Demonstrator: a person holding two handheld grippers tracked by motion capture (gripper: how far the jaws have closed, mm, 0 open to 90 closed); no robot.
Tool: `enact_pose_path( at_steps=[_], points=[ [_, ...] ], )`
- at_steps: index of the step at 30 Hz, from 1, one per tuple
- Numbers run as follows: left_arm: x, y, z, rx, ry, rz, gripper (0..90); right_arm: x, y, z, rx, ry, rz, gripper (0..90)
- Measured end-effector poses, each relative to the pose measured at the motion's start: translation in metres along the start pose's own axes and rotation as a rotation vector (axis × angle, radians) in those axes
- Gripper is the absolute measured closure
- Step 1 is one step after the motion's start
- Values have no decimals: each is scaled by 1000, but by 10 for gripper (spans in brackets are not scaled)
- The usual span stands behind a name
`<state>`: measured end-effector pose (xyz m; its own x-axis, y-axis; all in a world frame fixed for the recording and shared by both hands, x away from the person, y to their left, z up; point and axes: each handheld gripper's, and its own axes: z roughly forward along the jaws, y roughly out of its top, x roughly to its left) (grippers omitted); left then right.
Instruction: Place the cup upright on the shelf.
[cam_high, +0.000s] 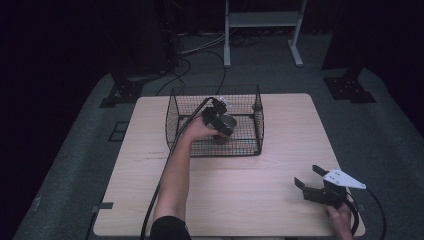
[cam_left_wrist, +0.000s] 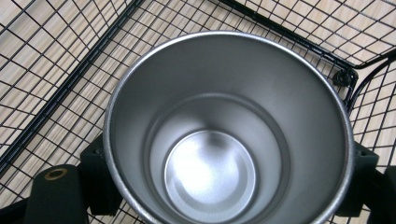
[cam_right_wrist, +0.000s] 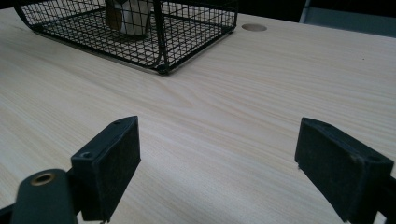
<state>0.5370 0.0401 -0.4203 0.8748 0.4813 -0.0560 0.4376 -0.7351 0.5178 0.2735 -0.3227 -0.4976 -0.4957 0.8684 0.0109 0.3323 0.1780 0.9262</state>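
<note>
From the high view, the left claw (cam_high: 220, 121) reaches into the black wire basket (cam_high: 176, 107) standing at the far middle of the wooden counter (cam_high: 260, 190). It pinches a steel cup (cam_high: 228, 121), which is inside the basket, toward its near middle. The right claw (cam_high: 307, 184) rests low at the near right corner of the counter, well apart from the basket, its jaws spread with nothing between them.

In the left gripper view, the cup (cam_left_wrist: 224, 135) opens toward the camera, empty and shiny inside, with a black pad pressed against its outer wall on each side. Basket mesh (cam_left_wrist: 60, 51) lies beneath and around it.

In the right gripper view, the two jaws stand wide over bare counter (cam_right_wrist: 261, 93). The basket (cam_right_wrist: 187, 32) sits at the far left, the cup (cam_right_wrist: 135, 18) upright behind its wires.
</note>
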Motion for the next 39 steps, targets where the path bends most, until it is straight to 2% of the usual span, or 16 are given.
enact_pose_path(
  at_steps=[7,21,30,39],
  points=[
    [1,-2,-2,15,5,-3,131,0,0,0,0,0,-1,135],
    [1,-3,-4,25,10,-2,123,0,0,0,1,-1,-3,135],
    [-1,-2,-8,14,10,-3,107,0,0,0,0,0,-4,135],
    [-3,-1,-16,-23,0,-6,71,0,0,0,1,1,-4,135]
  ],
)
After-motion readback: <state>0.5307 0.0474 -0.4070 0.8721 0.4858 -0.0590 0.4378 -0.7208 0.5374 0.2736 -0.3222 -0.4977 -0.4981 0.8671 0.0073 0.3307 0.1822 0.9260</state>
